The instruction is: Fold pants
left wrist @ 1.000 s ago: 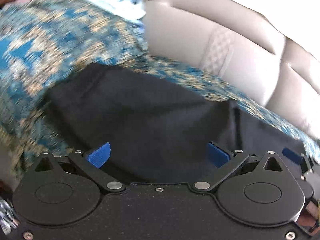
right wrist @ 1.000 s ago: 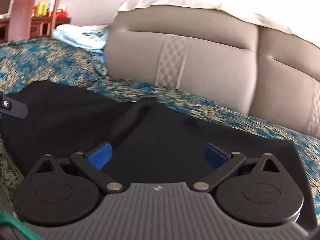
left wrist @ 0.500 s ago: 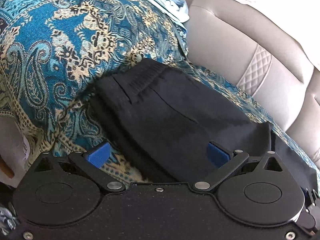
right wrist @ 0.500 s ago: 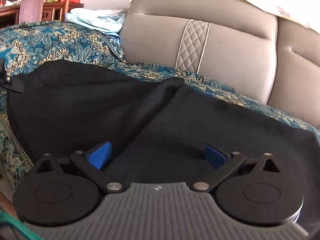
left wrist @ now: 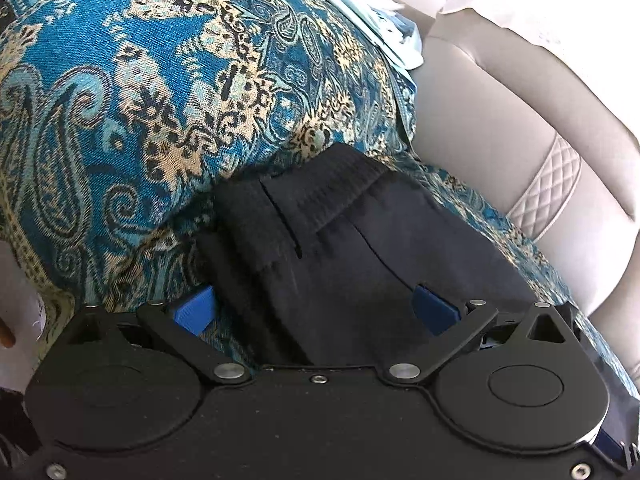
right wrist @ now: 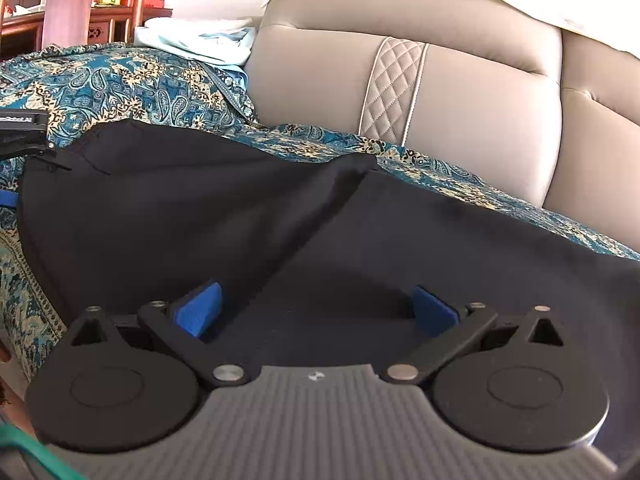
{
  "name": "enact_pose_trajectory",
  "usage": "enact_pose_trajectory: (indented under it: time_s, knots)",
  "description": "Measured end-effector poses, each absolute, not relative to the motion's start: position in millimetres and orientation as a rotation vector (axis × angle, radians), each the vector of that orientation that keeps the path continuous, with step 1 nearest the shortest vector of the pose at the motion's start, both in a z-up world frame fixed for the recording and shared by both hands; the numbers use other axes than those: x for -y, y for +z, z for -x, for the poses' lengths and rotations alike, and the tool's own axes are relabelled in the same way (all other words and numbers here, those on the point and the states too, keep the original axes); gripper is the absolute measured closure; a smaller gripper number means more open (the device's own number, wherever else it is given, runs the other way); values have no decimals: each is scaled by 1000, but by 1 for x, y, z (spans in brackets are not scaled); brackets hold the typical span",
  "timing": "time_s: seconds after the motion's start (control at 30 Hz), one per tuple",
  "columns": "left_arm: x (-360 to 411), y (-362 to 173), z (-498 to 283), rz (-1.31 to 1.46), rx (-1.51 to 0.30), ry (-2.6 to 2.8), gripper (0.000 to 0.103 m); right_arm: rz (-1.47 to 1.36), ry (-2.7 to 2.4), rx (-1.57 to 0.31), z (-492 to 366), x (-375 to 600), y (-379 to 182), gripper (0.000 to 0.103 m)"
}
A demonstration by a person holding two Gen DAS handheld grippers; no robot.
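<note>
Black pants [right wrist: 360, 232] lie spread on a sofa seat covered by a blue paisley throw [right wrist: 120, 80]. A diagonal fold runs through their middle in the right wrist view. In the left wrist view the ribbed waistband end of the pants [left wrist: 320, 200] lies against the throw-covered armrest [left wrist: 140, 100]. My left gripper [left wrist: 316, 312] is open, its blue pads either side of the waistband's near edge, low over the cloth. My right gripper [right wrist: 318, 310] is open over the pants' near edge, with only flat cloth between its pads. The left gripper's body [right wrist: 20, 132] shows at the left edge.
The beige leather sofa back [right wrist: 460, 92] rises right behind the pants. Light blue folded cloth [right wrist: 200, 40] rests on top of the armrest. Wooden furniture [right wrist: 80, 12] stands beyond at the far left.
The left gripper has swung left and closed in on the waistband end, which now fills its view. The right gripper has eased back slightly. Both stayed open.
</note>
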State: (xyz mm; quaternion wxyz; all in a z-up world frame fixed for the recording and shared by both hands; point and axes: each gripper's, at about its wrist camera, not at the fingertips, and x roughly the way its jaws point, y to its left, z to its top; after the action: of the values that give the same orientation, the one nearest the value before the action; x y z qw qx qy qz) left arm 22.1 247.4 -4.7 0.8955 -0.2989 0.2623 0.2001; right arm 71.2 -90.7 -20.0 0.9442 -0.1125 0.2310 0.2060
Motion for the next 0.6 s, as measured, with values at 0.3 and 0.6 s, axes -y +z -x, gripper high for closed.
enact_pose_trajectory:
  time_s: [0.3, 0.6]
  knots:
    - [-245, -9, -34, 577, -517, 474, 0, 227, 421, -468, -71, 92, -20, 0]
    - [-241, -5, -44, 503, -591, 476, 3, 227, 423, -467, -71, 93, -20, 0]
